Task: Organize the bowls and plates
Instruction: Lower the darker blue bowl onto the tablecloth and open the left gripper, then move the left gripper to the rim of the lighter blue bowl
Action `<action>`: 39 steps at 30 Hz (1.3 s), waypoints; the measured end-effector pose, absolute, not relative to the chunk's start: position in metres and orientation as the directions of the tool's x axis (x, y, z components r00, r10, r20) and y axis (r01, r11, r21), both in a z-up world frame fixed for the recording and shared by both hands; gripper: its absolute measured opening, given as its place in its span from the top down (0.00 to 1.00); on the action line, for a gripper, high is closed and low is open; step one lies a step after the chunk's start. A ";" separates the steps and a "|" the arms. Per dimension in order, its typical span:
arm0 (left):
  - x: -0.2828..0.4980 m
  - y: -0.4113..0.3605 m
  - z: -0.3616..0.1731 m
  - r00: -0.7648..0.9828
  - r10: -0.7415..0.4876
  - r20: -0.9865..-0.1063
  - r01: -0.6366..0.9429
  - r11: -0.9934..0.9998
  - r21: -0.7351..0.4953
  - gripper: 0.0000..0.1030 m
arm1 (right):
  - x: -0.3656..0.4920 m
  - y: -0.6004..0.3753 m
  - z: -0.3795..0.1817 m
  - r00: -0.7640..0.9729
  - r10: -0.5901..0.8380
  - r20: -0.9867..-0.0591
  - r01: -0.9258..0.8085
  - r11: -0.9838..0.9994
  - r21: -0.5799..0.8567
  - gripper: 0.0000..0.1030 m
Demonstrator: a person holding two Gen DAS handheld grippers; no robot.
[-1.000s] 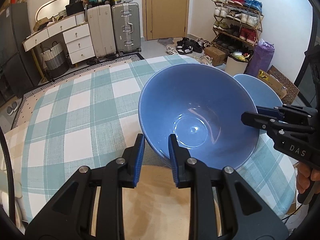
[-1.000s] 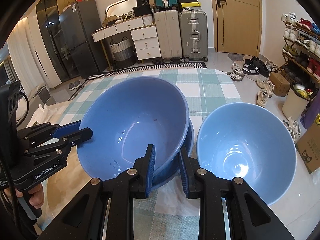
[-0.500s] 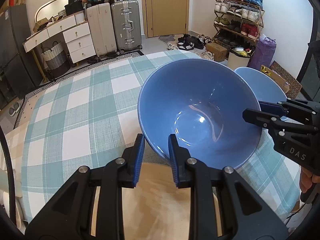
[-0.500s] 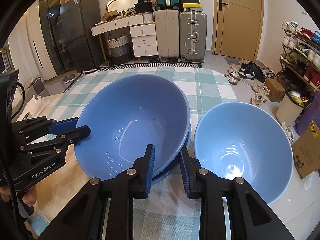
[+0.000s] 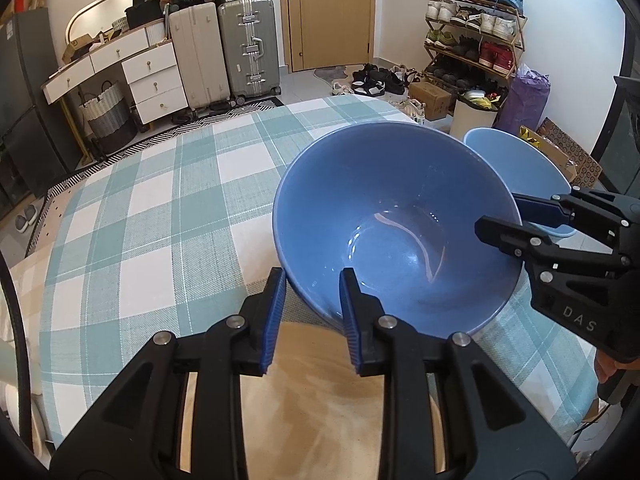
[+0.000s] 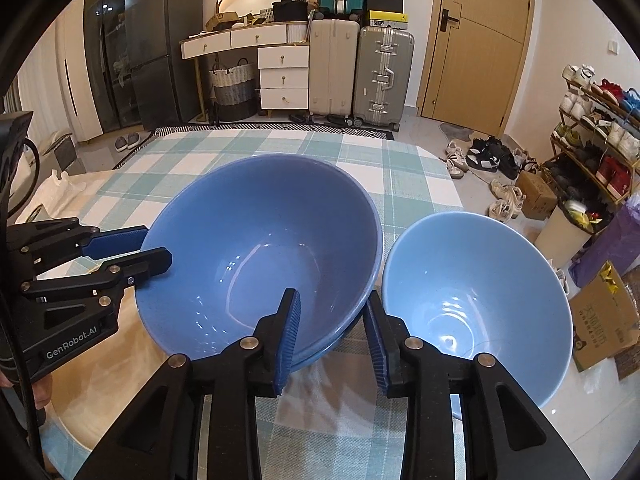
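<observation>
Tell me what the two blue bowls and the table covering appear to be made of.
Darker blue bowl: probably glazed ceramic, glossy with curved light reflections.
Light blue bowl: likely the same, glossy glaze with highlights.
Checked tablecloth: woven fabric, matte, visible weave texture.

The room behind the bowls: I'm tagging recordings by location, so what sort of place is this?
Most likely a lived-in home, a dining spot near the entry: a checked tablecloth, suitcases by the door, and a loaded shoe rack.
</observation>
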State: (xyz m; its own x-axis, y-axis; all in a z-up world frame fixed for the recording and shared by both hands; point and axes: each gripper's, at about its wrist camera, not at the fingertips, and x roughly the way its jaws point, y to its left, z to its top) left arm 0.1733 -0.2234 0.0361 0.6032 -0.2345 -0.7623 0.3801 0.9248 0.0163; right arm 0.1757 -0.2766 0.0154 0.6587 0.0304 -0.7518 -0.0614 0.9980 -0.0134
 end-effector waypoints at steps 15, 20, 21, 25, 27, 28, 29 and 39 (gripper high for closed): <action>0.176 -0.211 0.040 0.585 -0.271 -0.765 0.369 0.928 -0.047 0.65 | 0.171 -0.283 0.023 0.666 0.081 -0.742 -0.085 0.996 0.033 0.49; 0.173 -0.209 0.045 0.589 -0.282 -0.758 0.367 0.928 -0.060 0.49 | 0.170 -0.285 0.026 0.670 0.102 -0.735 -0.086 0.995 0.059 0.34; 0.172 -0.208 0.046 0.588 -0.286 -0.757 0.364 0.929 -0.068 0.39 | 0.170 -0.285 0.027 0.670 0.105 -0.735 -0.088 0.994 0.063 0.31; 0.168 -0.204 0.055 0.582 -0.322 -0.746 0.362 0.925 -0.117 0.27 | 0.167 -0.287 0.032 0.677 0.120 -0.726 -0.086 0.993 0.084 0.12; 0.165 -0.204 0.059 0.586 -0.330 -0.740 0.368 0.922 -0.120 0.24 | 0.166 -0.288 0.035 0.679 0.120 -0.724 -0.081 0.993 0.089 0.08; 0.162 -0.204 0.062 0.591 -0.330 -0.736 0.370 0.922 -0.117 0.22 | 0.165 -0.290 0.036 0.680 0.114 -0.724 -0.074 0.994 0.086 0.05; 0.160 -0.205 0.064 0.594 -0.332 -0.733 0.371 0.921 -0.116 0.22 | 0.164 -0.290 0.037 0.684 0.103 -0.722 -0.066 0.995 0.080 0.04; 0.138 -0.210 0.085 0.606 -0.367 -0.705 0.376 0.914 -0.152 0.02 | 0.145 -0.303 0.057 0.707 0.092 -0.701 -0.062 0.996 0.068 0.01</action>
State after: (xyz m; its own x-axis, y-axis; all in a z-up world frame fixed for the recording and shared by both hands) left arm 0.1377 -0.2098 0.0854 0.6064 -0.3669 -0.7054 0.3760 0.9140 -0.1522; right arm 0.1451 -0.3028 0.0568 0.7068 0.0916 -0.7014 -0.0620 0.9958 0.0676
